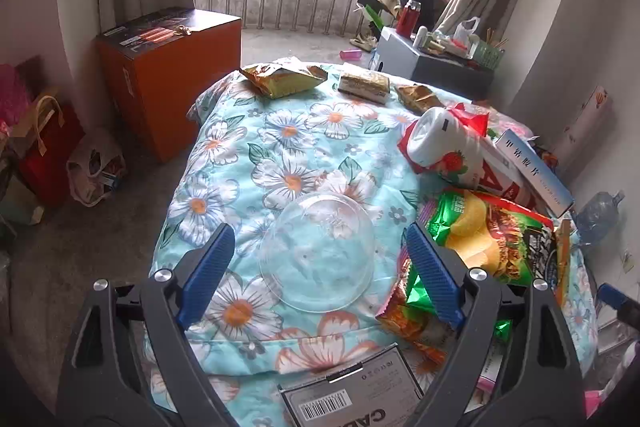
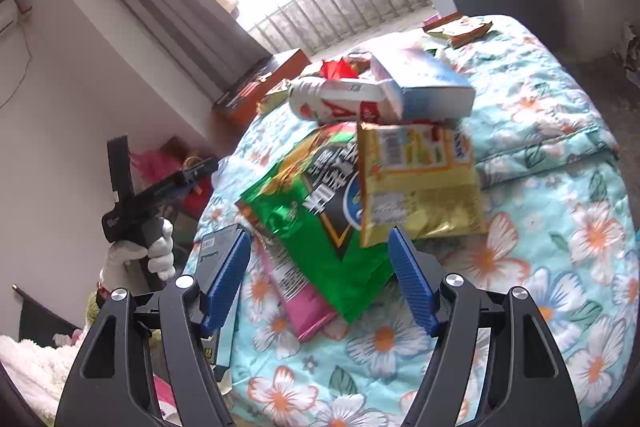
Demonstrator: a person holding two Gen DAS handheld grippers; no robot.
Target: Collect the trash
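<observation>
A clear plastic lid (image 1: 318, 253) lies on the floral quilt (image 1: 280, 147), between the fingers of my open, empty left gripper (image 1: 320, 275). To its right is a trash pile: a green chip bag (image 1: 492, 235), a white strawberry-print bottle (image 1: 444, 147) and a white-and-blue box (image 1: 532, 167). In the right wrist view my open, empty right gripper (image 2: 320, 275) hovers over the green chip bag (image 2: 320, 227), with a yellow snack bag (image 2: 420, 179), a pink wrapper (image 2: 304, 299), the bottle (image 2: 336, 99) and the box (image 2: 424, 87) beyond. The left gripper (image 2: 136, 203) shows at the left, held by a gloved hand.
Gold snack wrappers (image 1: 284, 77) lie at the quilt's far edge. An orange box (image 1: 172, 75) stands on the floor at left, with bags (image 1: 52, 151) beside it. A cluttered grey stand (image 1: 436, 63) is at the back right. A grey labelled box (image 1: 352, 391) lies near my left gripper.
</observation>
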